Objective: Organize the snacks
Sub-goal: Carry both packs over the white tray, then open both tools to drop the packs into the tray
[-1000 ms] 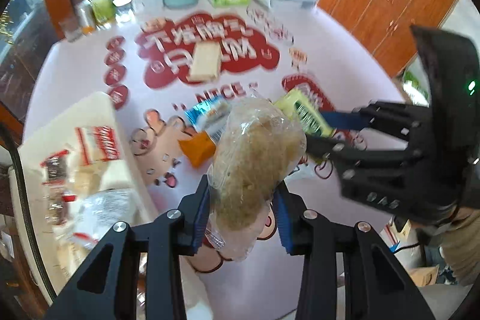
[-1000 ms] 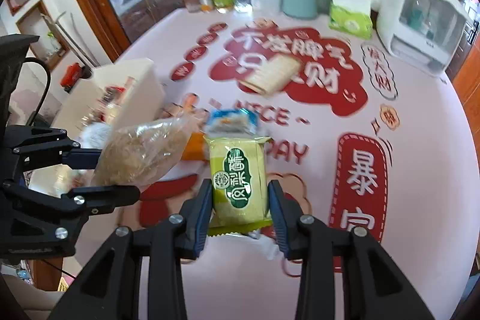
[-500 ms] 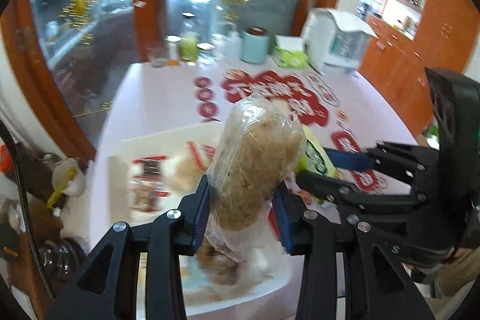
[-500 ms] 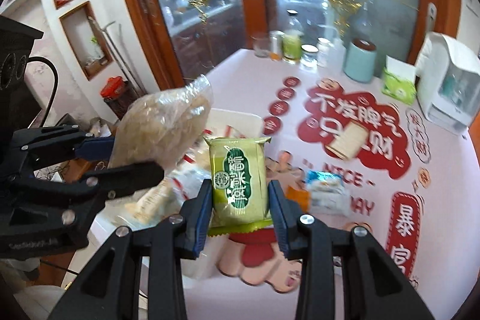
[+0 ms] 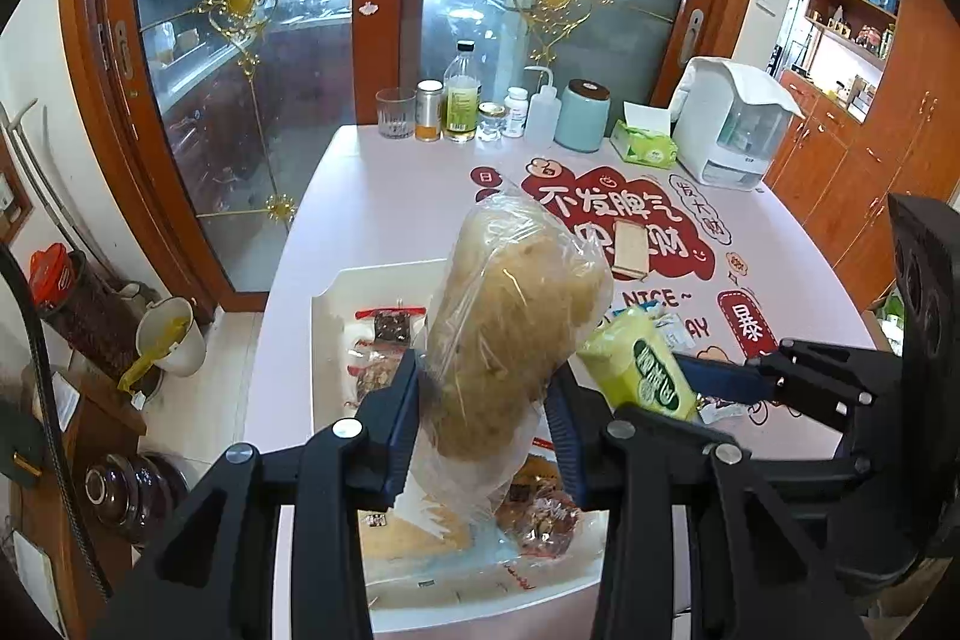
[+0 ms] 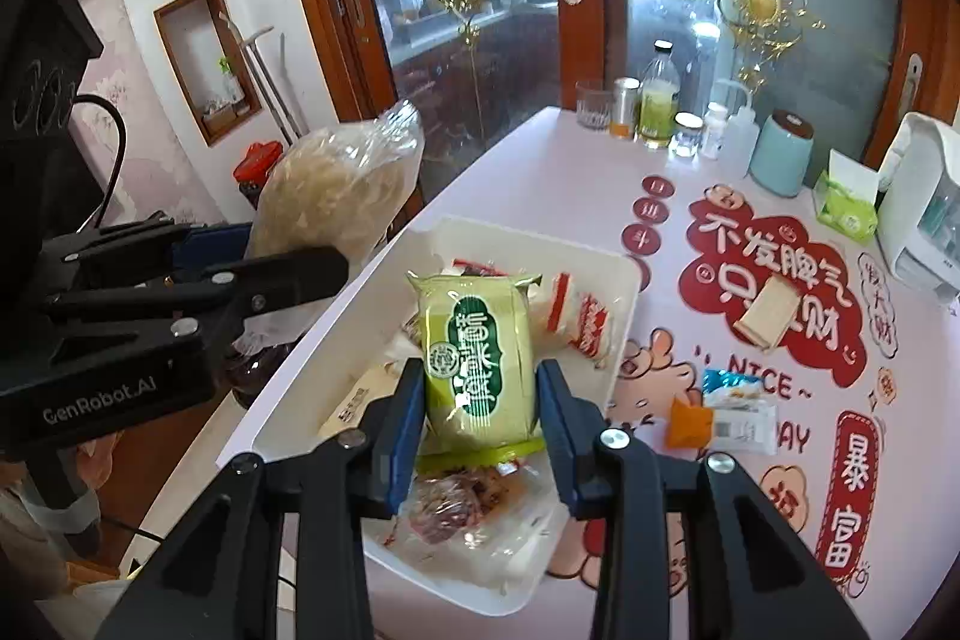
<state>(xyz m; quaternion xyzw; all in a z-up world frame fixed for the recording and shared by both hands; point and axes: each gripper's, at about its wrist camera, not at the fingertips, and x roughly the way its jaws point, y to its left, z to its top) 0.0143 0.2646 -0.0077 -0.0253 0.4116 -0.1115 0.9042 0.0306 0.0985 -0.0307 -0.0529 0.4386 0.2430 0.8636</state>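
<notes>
Both grippers now hang over the white tray (image 6: 624,280), carried across from the table: left gripper (image 5: 486,394) clamped on the bagged bread (image 5: 510,328), right gripper (image 6: 477,400) on the green packet (image 6: 477,358). Release comes next.

The counter (image 6: 540,178) wears a pale pink cover printed with red cartoon clouds and Chinese characters. A white tray (image 6: 624,280) of wrapped snacks sits at its near left edge. On the red print lies a tan wafer packet (image 6: 768,310); nearer, an orange sachet (image 6: 687,421) touches a blue-and-white packet (image 6: 738,409). Along the far edge stand a glass tumbler (image 5: 396,115), bottles and jars, a teal canister (image 5: 582,115), a green tissue pack (image 5: 645,142) and what looks like a white dispenser (image 5: 732,130).
</notes>
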